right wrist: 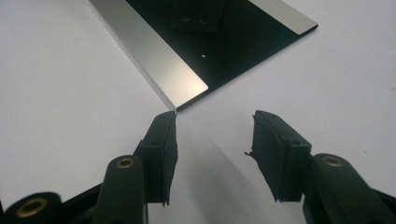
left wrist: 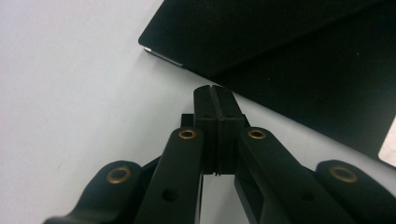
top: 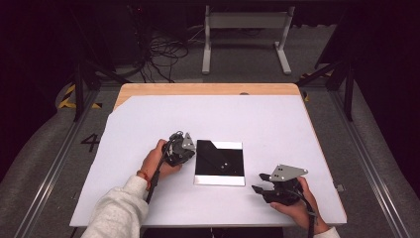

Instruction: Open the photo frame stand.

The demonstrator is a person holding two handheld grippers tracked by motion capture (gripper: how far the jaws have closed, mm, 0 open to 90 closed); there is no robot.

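While your left gripper point(top: 184, 148) sits at the left edge of the black plate point(top: 220, 161), its 2 jaws are pressed together with nothing between them, tips just short of the plate's corner in the left gripper view. The plate lies flat on the white sheet point(top: 257, 119), near the middle of the table. Your right gripper point(top: 261, 182) rests off the plate's near right corner, jaws apart and empty

High view: white table cover point(top: 257, 119) brightly lit from above, surroundings near black, picture soft and grainy. Both gripper views: jaw bases blurred, soft shadows under them. Silver strip on black plate point(right wrist: 163, 60) catches mild glare.
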